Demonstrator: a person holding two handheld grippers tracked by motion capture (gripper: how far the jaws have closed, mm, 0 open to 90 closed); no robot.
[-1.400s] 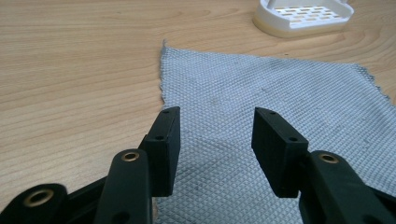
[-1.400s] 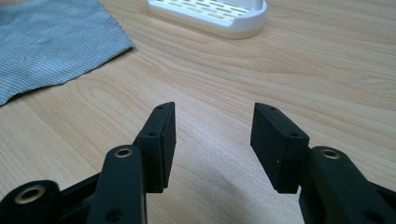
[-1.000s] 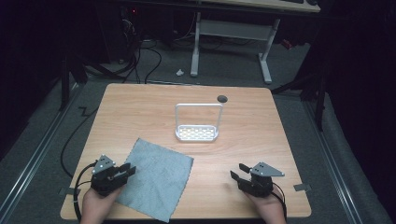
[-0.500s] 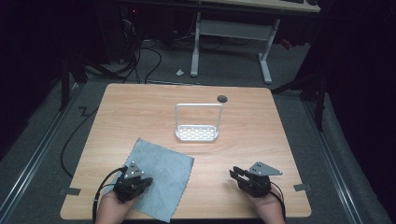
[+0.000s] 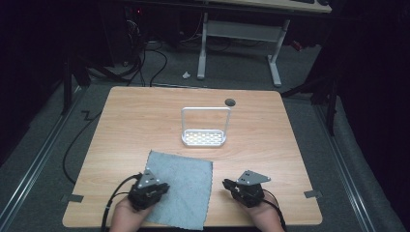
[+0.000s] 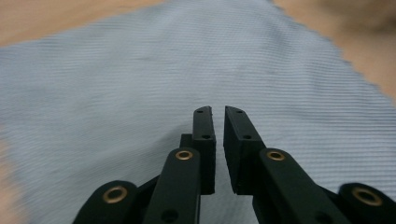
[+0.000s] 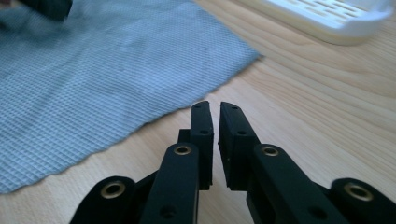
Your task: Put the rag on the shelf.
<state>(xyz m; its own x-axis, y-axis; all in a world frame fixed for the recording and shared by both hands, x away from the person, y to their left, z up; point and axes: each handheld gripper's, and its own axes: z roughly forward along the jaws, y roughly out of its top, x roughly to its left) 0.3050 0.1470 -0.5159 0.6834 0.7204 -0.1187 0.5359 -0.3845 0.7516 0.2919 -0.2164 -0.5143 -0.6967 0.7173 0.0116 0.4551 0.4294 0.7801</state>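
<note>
A grey-blue cloth lies flat on the near part of the wooden table. My left gripper rests over the cloth's left part. In the left gripper view its jaws hover above the weave a narrow slit apart, having just been opening, with nothing between them. My right gripper sits on bare wood just right of the cloth and points at it. Its jaws have just been closing and stand almost together, empty, short of the cloth's wavy edge.
A white perforated tray with a tall wire handle stands at the table's middle, beyond the cloth; its base appears in the right gripper view. A dark round hole is near the far edge. Cables trail off the near-left corner.
My left gripper has slid right, from the cloth's left corner onto the cloth. My right gripper has moved left toward the cloth's right edge. The cloth lies slightly further right.
</note>
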